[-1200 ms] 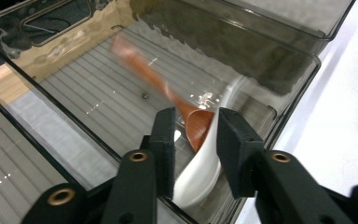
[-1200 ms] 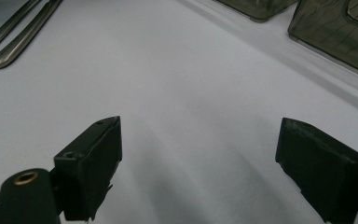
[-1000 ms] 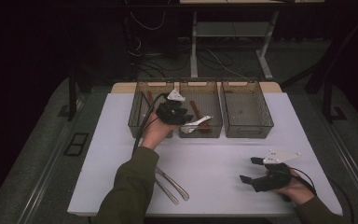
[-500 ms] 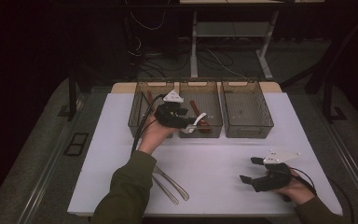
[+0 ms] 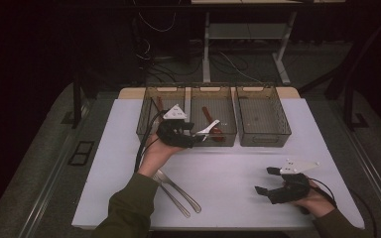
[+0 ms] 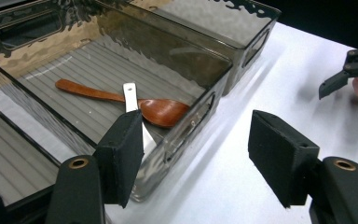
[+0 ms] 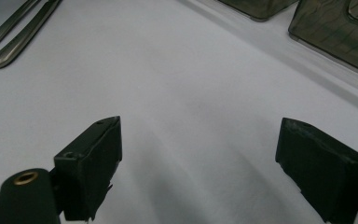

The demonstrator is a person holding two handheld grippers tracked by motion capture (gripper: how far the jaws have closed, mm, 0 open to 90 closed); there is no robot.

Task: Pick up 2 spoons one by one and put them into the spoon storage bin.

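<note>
A white utensil (image 5: 209, 129) (image 6: 130, 95) lies in the middle smoky bin (image 5: 213, 90), its handle resting across a wooden spoon (image 5: 208, 115) (image 6: 161, 112). My left gripper (image 5: 194, 138) (image 6: 200, 158) hovers at that bin's front wall. Its jaws have just been opening and now stand apart with nothing pressed between them; the white utensil shows just past the left pad (image 6: 121, 154), inside the bin. My right gripper (image 5: 267, 181) (image 7: 198, 172) rests open over bare table at the front right.
Two metal utensils (image 5: 176, 191) (image 7: 18, 28) lie side by side on the white table near the left forearm. A left bin (image 5: 146, 116) and a right bin (image 5: 263, 119) flank the middle one. Bare white table (image 5: 238, 163) spreads between the two hands.
The left gripper has let go of the white utensil, opened its jaws and drawn back from the bin toward the person. The right gripper has stayed put.
</note>
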